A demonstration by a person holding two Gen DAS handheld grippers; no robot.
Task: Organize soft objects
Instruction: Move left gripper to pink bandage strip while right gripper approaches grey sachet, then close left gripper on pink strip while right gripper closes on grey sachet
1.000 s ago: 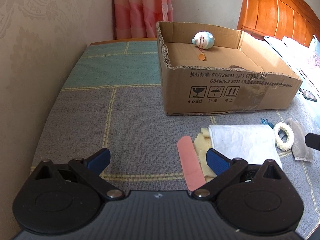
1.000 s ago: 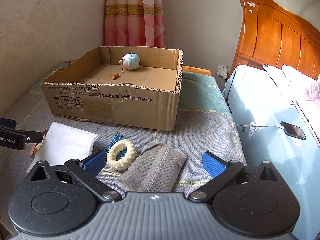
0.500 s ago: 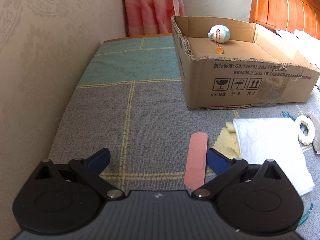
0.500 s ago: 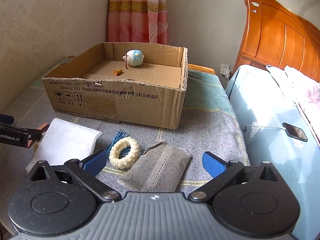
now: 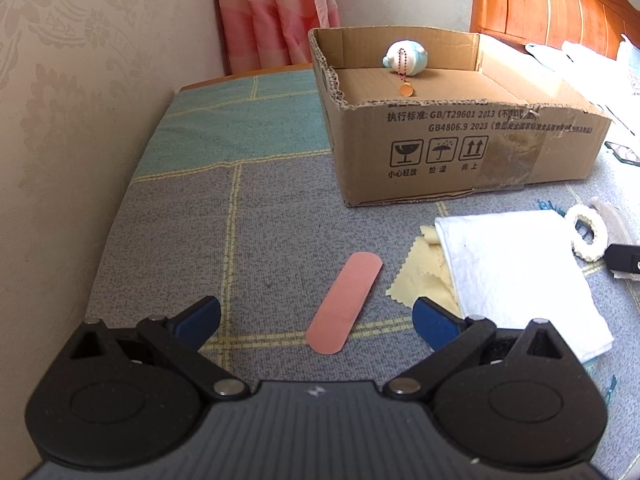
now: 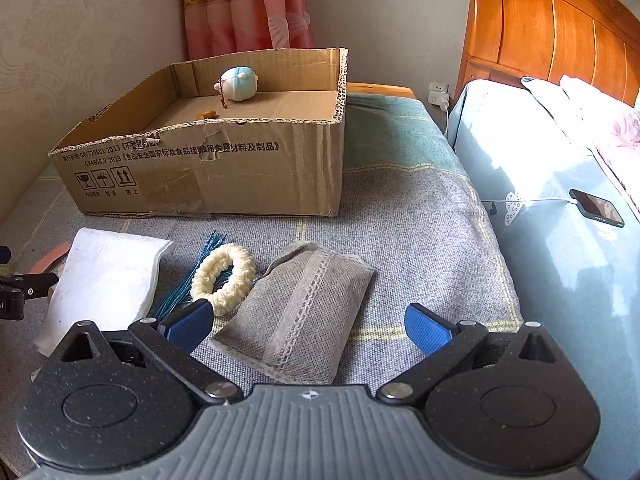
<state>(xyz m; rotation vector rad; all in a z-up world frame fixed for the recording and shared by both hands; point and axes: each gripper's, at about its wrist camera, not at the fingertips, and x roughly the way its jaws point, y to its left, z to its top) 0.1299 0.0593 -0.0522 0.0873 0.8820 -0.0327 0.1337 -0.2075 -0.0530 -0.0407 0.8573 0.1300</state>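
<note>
Left gripper (image 5: pixel 316 316) fingers apart over pink strip (image 5: pixel 345 302), right gripper (image 6: pixel 306 326) fingers apart over grey pouch (image 6: pixel 296 312)

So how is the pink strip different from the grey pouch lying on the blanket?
The pink strip is thin, flat and smooth with rounded ends; the grey pouch is puffy, with a stitched band down its middle. The strip is narrow and long; the pouch is broad and roughly rectangular. The strip lies ahead of the open left gripper, the pouch ahead of the open right gripper. Both lie on the blanket, outside the box.
</note>
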